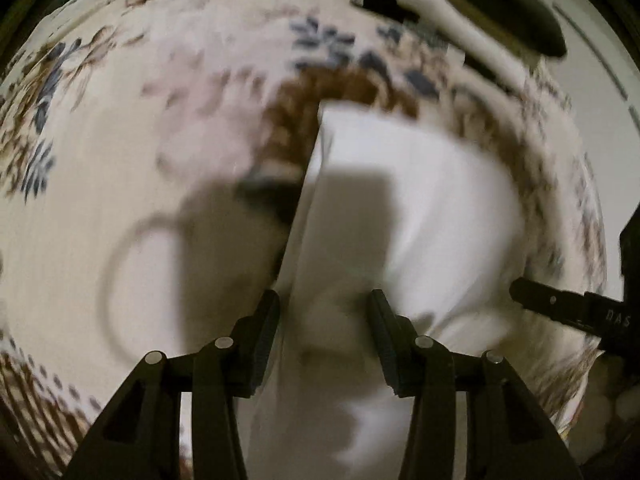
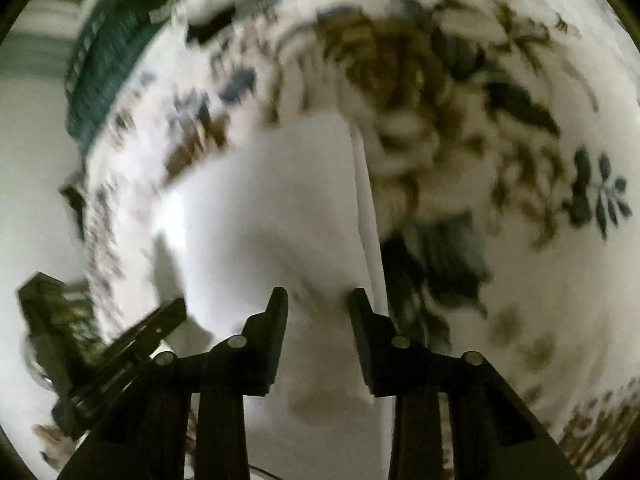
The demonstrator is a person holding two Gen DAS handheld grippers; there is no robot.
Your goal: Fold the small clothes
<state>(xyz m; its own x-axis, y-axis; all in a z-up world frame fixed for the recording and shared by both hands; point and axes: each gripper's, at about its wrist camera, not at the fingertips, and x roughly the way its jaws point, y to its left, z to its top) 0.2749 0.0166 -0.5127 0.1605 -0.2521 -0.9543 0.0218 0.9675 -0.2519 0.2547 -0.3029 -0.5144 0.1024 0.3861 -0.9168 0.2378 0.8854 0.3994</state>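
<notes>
A white garment (image 1: 420, 208) lies on a floral bedspread (image 1: 100, 92); both views are motion-blurred. My left gripper (image 1: 324, 300) is open, its black fingers straddling the garment's near left part, with cloth running between them. My right gripper (image 2: 318, 298) is open too, with the white garment (image 2: 272, 200) between and beyond its fingers, near the garment's right edge. The right gripper's tip shows at the right edge of the left wrist view (image 1: 560, 308). The left gripper shows at the lower left of the right wrist view (image 2: 132, 344).
The bedspread (image 2: 500, 120) has brown and blue flower patterns. A dark green cloth (image 2: 104, 64) lies at the bed's far left in the right wrist view. A dark curved object (image 1: 500, 4) and pale floor lie beyond the bed's far right.
</notes>
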